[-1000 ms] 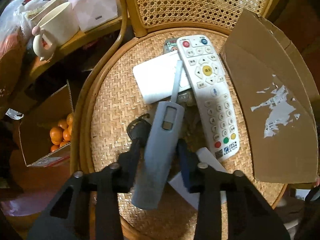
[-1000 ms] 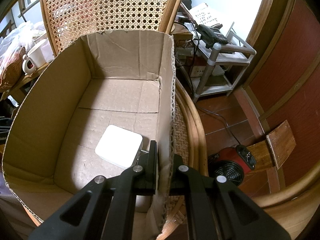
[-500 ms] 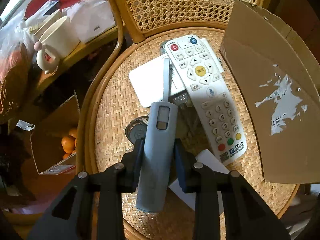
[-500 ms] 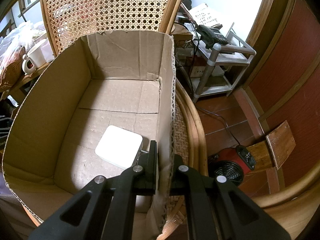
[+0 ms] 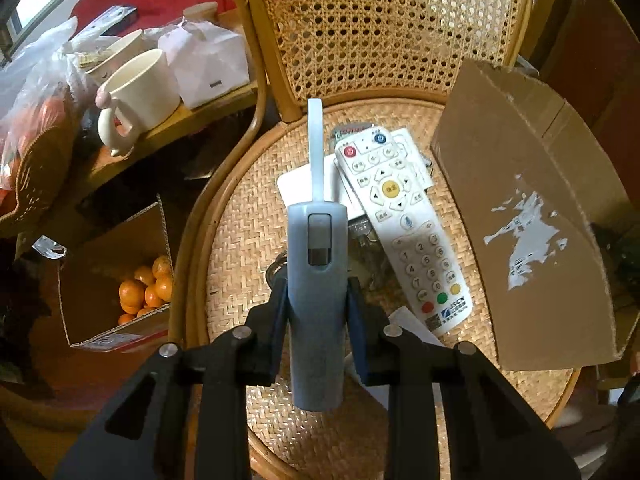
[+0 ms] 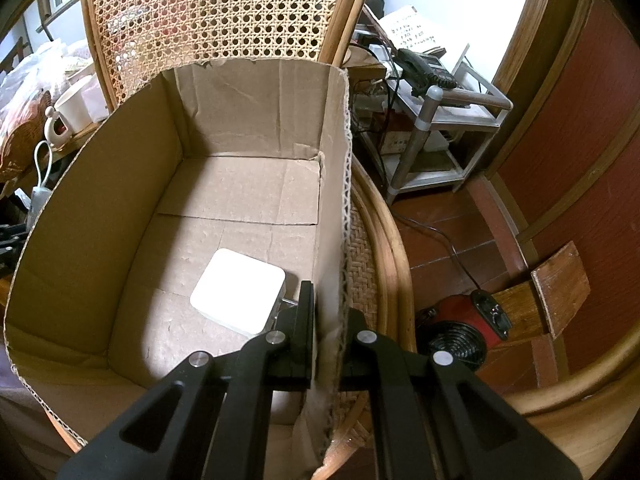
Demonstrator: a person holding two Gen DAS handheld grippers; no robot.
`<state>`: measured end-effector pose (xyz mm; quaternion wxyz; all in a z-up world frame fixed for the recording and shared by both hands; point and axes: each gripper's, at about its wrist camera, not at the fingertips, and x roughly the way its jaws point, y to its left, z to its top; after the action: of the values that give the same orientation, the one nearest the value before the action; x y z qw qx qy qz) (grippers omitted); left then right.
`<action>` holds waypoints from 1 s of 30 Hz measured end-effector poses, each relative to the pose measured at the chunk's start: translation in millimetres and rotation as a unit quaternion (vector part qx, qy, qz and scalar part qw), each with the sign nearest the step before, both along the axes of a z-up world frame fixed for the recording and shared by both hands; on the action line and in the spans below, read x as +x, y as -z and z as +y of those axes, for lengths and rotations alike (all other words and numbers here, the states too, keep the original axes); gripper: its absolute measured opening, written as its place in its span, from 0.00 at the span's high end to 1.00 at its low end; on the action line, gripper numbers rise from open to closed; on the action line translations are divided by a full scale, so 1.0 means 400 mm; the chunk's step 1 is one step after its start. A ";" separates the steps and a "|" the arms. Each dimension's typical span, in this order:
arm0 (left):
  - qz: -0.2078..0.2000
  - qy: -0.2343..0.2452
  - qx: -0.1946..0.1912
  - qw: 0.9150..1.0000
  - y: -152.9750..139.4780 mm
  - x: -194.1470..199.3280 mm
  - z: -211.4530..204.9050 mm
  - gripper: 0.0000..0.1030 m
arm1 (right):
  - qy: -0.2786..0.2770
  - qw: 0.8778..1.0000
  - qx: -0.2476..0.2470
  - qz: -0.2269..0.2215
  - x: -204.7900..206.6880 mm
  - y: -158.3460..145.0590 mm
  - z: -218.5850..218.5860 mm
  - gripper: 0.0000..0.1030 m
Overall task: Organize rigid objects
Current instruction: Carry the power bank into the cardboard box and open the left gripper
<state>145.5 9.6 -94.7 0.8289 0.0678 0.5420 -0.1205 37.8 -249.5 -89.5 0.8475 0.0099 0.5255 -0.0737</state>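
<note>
left gripper (image 5: 318,312) fingers clamped on grey handheld device (image 5: 318,280), centre frame: stiff, smooth plastic, prob light; grip mid-body, not thin strap. right gripper (image 6: 328,344) pinching cardboard box (image 6: 334,184) wall.

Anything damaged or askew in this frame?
The cardboard box has a torn patch on its outer wall where white label scraps remain, and its top edge is ragged. The white remote lies diagonally, overlapping a white card. Nothing is spilled.
</note>
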 end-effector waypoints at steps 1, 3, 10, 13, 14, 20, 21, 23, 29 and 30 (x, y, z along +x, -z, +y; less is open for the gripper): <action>-0.003 -0.003 -0.004 1.000 -0.006 -0.005 0.003 0.74 | 0.000 1.000 0.000 0.000 0.000 -0.002 -0.001 0.93; -0.015 -0.006 -0.009 1.000 -0.027 -0.016 0.007 0.74 | 0.000 1.000 -0.001 -0.001 -0.001 -0.003 -0.001 0.93; -0.063 -0.008 0.004 0.998 -0.080 -0.059 -0.004 0.74 | -0.003 1.000 -0.002 -0.004 -0.004 -0.004 0.001 0.93; -0.076 -0.010 -0.007 0.997 -0.101 -0.067 -0.004 0.74 | -0.003 1.000 -0.002 -0.003 -0.005 -0.004 0.002 0.93; -0.078 -0.010 -0.012 0.997 -0.107 -0.068 -0.003 0.74 | -0.003 1.000 -0.002 -0.003 -0.006 -0.004 0.003 0.93; -0.090 -0.011 -0.018 0.996 -0.129 -0.078 -0.008 0.74 | -0.004 1.000 -0.003 -0.004 -0.007 -0.005 -0.001 0.93; -0.094 -0.011 -0.020 0.995 -0.133 -0.081 -0.011 0.74 | -0.005 1.000 -0.003 -0.004 -0.007 -0.005 0.000 0.93; -0.097 -0.011 -0.025 0.995 -0.139 -0.083 -0.015 0.74 | -0.005 1.000 -0.003 -0.004 -0.007 -0.005 -0.001 0.93; -0.119 -0.011 -0.066 0.991 -0.173 -0.094 -0.017 0.74 | -0.003 1.000 -0.004 -0.005 -0.007 -0.006 -0.003 0.93; -0.122 -0.011 -0.067 0.990 -0.177 -0.096 -0.020 0.74 | -0.002 1.000 -0.005 -0.005 -0.007 -0.006 -0.003 0.93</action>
<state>107.0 1.7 -23.9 0.8930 0.0205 0.4279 -0.1380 35.1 -250.8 -87.3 0.8505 0.0051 0.5206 -0.0740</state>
